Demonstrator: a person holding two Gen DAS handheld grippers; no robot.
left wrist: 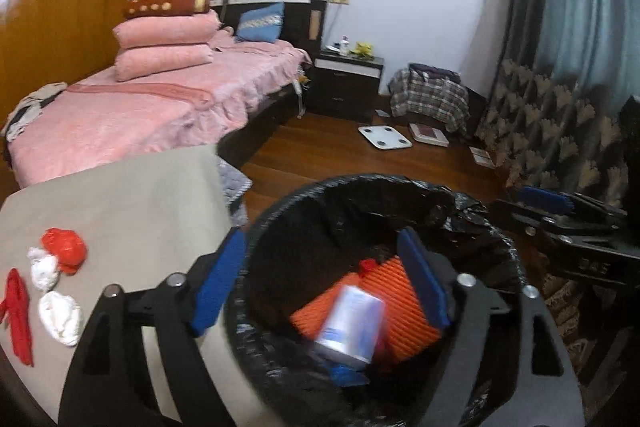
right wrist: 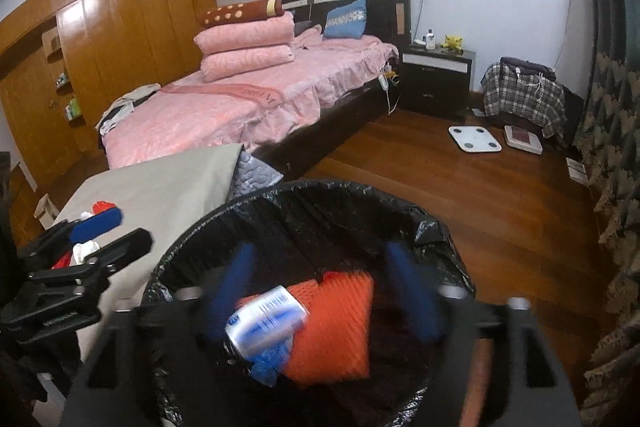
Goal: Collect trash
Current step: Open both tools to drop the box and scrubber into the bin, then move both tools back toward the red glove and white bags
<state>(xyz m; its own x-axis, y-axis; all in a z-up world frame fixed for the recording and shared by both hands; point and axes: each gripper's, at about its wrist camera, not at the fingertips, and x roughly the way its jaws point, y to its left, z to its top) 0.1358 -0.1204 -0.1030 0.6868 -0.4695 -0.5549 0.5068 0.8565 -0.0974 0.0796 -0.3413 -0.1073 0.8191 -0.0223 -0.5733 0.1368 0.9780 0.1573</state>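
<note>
A bin lined with a black bag [left wrist: 472, 215] [right wrist: 304, 195] stands beside a grey-covered table [left wrist: 132, 195] [right wrist: 168, 183]. Inside lie an orange ribbed piece [left wrist: 404, 311] [right wrist: 340, 331] and a blurred white-and-blue packet [left wrist: 352, 323] [right wrist: 264, 323]. My left gripper [left wrist: 320, 279] is open and empty, its left finger outside the bin rim, its right finger over the bin. My right gripper [right wrist: 324, 291] is open and empty above the bin mouth. On the table lie red plastic scraps [left wrist: 66, 251] and white crumpled tissues [left wrist: 60, 311]. The left gripper shows at the left of the right wrist view [right wrist: 92, 227].
A bed with pink covers [left wrist: 140, 107] [right wrist: 256, 99] stands behind the table. A dark nightstand [left wrist: 348, 83], a plaid-covered pile [left wrist: 432, 99], two floor scales [left wrist: 384, 137] and a patterned sofa [left wrist: 552, 131] ring the wooden floor.
</note>
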